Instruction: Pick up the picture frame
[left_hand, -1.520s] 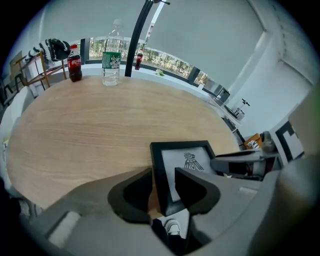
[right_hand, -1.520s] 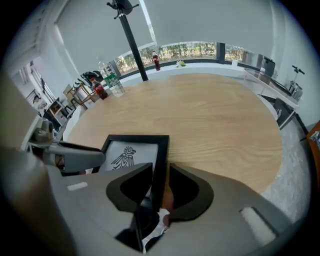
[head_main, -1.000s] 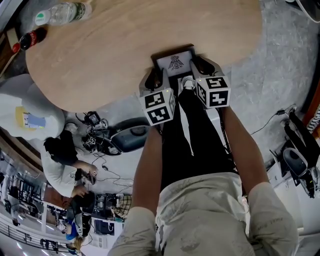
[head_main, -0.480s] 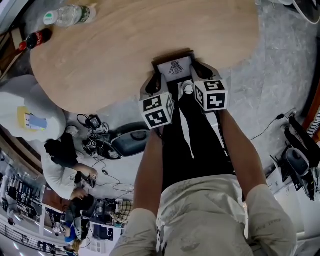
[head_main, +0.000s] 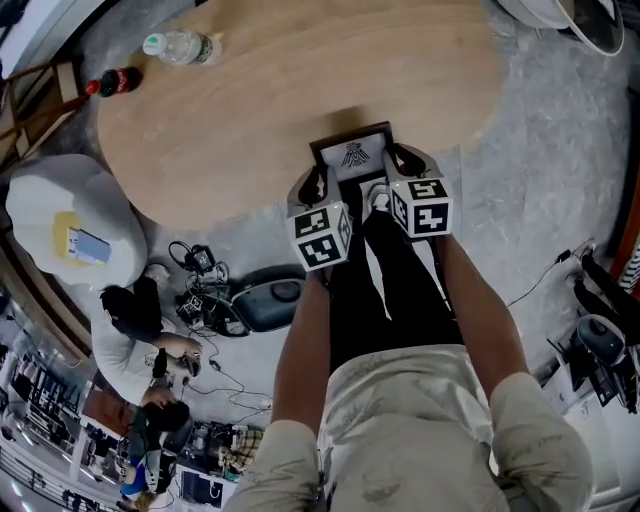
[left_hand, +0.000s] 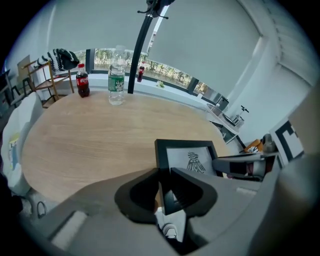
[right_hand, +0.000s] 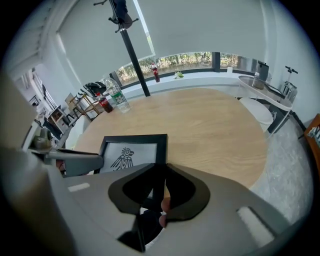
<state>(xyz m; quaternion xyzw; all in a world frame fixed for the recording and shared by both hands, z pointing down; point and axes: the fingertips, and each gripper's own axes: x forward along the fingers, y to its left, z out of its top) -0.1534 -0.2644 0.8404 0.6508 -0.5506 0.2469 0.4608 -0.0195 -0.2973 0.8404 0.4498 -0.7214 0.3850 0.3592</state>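
The picture frame (head_main: 352, 154) is black with a bird drawing on white. It is held flat just above the near edge of the round wooden table (head_main: 250, 90). My left gripper (head_main: 316, 182) is shut on its left side rail, and the left gripper view shows the rail (left_hand: 161, 165) pinched between the pads. My right gripper (head_main: 401, 162) is shut on the right side rail (right_hand: 159, 150). Each gripper view shows the other gripper across the frame.
A water bottle (head_main: 180, 45) and a cola bottle (head_main: 115, 82) stand at the table's far left edge. On the floor to the left are a white padded seat (head_main: 70, 230), a crouching person (head_main: 130, 330), and cables and equipment (head_main: 255, 290).
Both grippers have risen together with the frame between them, so the frame has come up off the table edge.
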